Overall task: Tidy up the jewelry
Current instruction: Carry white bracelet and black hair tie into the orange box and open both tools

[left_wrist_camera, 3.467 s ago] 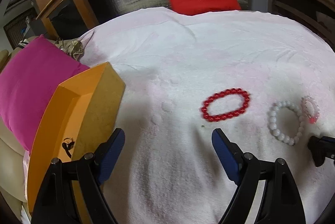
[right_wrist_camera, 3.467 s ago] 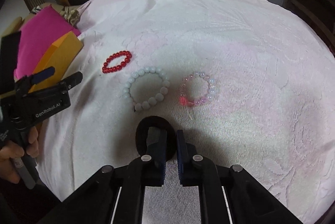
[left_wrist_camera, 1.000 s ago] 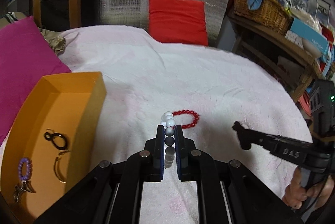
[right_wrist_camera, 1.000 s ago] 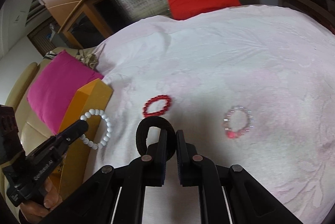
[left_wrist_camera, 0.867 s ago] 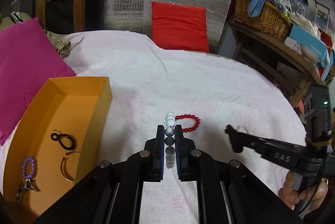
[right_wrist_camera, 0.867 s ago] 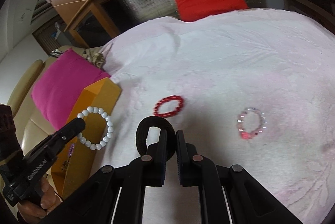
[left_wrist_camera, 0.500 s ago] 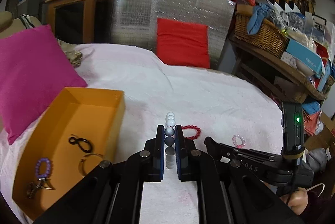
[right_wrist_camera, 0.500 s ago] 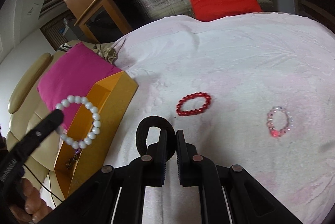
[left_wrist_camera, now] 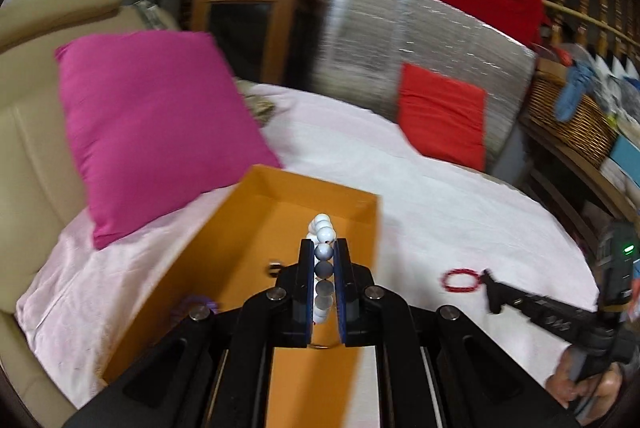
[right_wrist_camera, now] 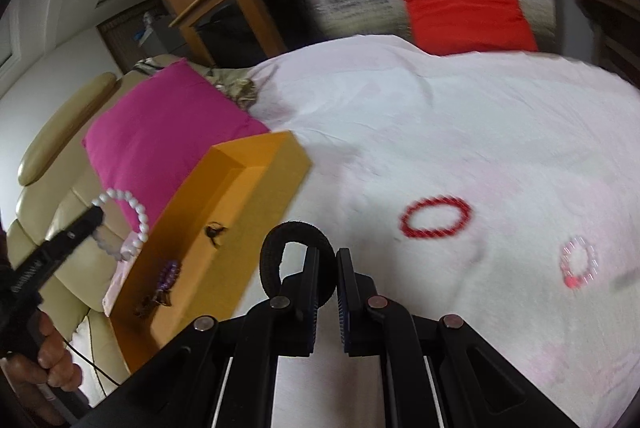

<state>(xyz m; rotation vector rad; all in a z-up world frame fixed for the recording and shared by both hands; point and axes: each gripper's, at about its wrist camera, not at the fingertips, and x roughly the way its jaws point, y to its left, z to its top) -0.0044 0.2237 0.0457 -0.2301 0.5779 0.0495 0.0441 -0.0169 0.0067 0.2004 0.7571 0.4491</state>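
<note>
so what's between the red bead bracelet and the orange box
Only bare pale pink cloth; the right wrist view shows nothing lying between the red bracelet and the orange box.

A right gripper [right_wrist_camera: 327,260] clamps a black hair tie [right_wrist_camera: 280,248] just right of an orange box [right_wrist_camera: 240,212]. Further right on the white cloth [right_wrist_camera: 440,132] lie a red bead bracelet [right_wrist_camera: 435,217] and a pink bracelet [right_wrist_camera: 578,262]; left of the box, the left gripper [right_wrist_camera: 96,216] holds a white bead bracelet [right_wrist_camera: 132,212].

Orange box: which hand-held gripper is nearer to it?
Left. The left hand-held gripper, shut on the white bead bracelet, hangs over the orange box. The right hand-held gripper is beside it, over the white cloth.
</note>
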